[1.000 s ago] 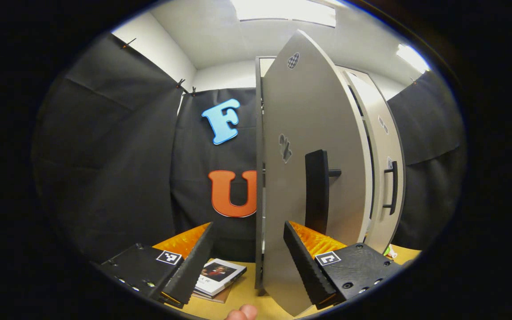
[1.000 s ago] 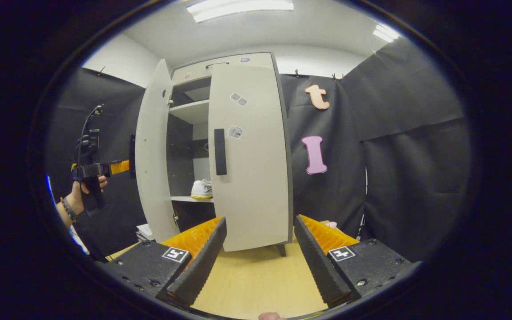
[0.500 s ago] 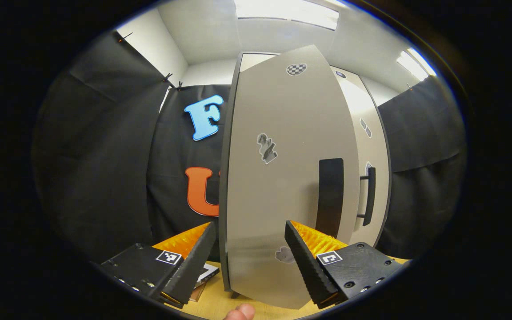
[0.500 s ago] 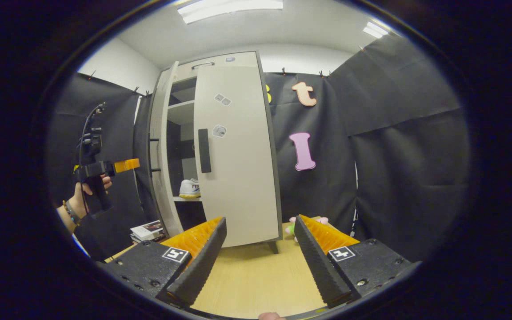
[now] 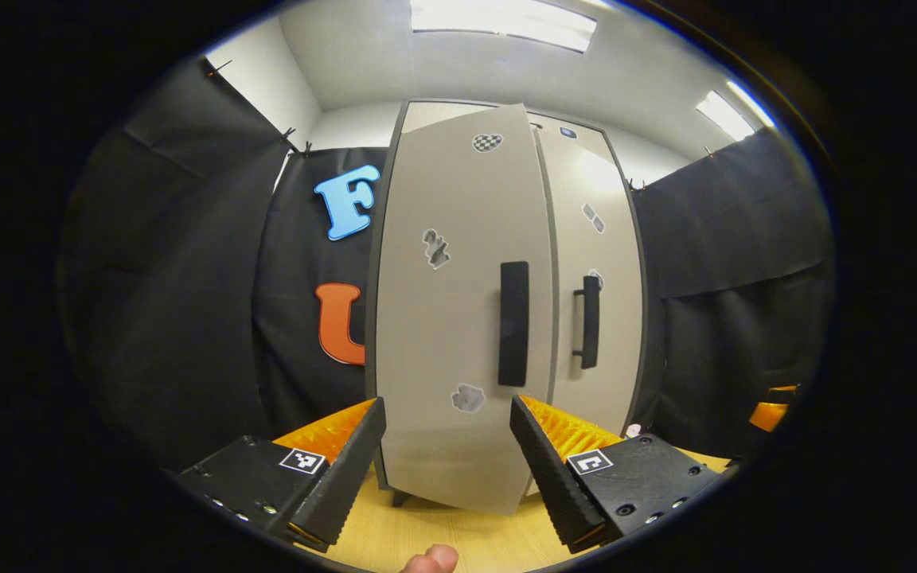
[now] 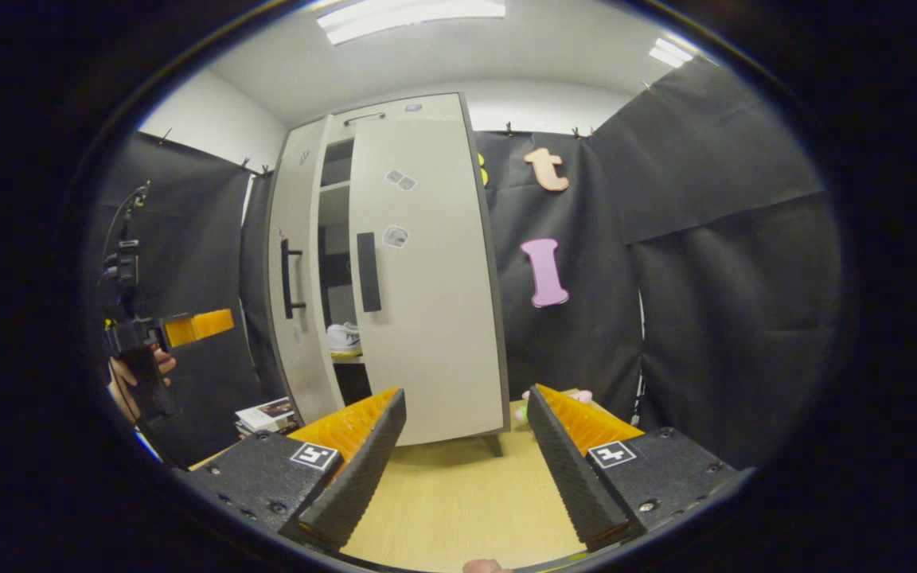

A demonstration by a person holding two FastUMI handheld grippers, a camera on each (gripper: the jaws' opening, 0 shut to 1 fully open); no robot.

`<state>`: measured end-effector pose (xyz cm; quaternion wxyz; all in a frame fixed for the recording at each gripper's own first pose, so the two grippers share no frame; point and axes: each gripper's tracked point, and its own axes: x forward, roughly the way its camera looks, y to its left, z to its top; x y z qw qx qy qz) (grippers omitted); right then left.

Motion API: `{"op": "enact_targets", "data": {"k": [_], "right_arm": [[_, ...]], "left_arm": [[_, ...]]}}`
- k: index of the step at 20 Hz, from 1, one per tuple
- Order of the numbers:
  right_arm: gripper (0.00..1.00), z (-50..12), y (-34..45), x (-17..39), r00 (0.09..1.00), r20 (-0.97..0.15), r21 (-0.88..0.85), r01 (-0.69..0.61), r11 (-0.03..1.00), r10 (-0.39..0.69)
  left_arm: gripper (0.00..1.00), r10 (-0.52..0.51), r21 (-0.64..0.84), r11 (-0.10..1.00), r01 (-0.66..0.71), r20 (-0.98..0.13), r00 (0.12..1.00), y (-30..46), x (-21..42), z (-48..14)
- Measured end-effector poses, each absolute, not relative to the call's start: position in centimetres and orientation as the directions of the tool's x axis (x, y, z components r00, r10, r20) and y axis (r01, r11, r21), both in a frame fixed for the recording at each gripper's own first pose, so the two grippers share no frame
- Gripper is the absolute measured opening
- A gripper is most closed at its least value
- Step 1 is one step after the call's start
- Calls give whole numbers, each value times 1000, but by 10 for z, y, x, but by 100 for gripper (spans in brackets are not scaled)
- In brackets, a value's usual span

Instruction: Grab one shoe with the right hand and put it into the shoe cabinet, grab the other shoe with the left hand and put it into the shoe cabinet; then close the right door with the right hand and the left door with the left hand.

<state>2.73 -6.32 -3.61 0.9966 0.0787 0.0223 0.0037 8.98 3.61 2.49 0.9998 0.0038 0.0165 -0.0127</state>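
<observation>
Two doors on the shoe cabinet (image 6: 427,263), both nearly shut but neither quite home. From the right gripper view, the left door (image 6: 297,278) stands slightly ajar and the right door (image 6: 427,270) also sits a little off the cabinet front, with a narrow dark gap between them; through that gap a white shoe (image 6: 344,340) rests on a shelf inside the cabinet. I can make out only that one shoe. Each door is a tall, flat, stiff panel on side hinges, likely light and free-swinging, so it should answer to a push with no grasp needed. Best contact looks to be the flat face near the free edge, beside the black handle (image 5: 513,322) on the left door, where leverage is greatest; the bar handle (image 5: 588,321) on the right door, seen from the left gripper view, stands proud of the panel and could be hooked or pinched if a pull were wanted. Smooth laminate may let a finger slide, so a square push seems safer than a glancing one. Left gripper (image 5: 446,458) is released, jaws spread and empty, facing the left door from just in front of the cabinet. Right gripper (image 6: 465,454) is likewise released and empty, hanging over the wooden surface (image 6: 458,501) well in front of the cabinet. Some books (image 6: 267,414) lie on the surface left of the cabinet's foot.
</observation>
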Motion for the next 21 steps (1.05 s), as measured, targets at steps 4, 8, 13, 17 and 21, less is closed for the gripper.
{"op": "enact_targets", "data": {"k": [4, 8, 13, 17, 21], "right_arm": [[99, -33, -51, 31, 999, -33, 141, -29, 990, 34], [99, -34, -36, 31, 997, -33, 149, -69, 986, 75], [99, -42, -30, 22, 994, -46, 130, -91, 987, 98], [99, -52, -28, 14, 994, -49, 120, -94, 988, 100], [99, -56, -24, 11, 989, -64, 153, -120, 981, 131]], "left_arm": [[94, -36, -4, 999, 36, -30, 999, 10, 55, 11], [95, -62, -48, 997, 59, -65, 996, -13, 29, -6], [94, -45, -22, 999, 43, -94, 995, -19, 11, -28], [95, -44, -14, 999, 43, -80, 996, -29, 2, -30], [95, -55, 12, 998, 56, -71, 996, -35, -1, -27]]}}
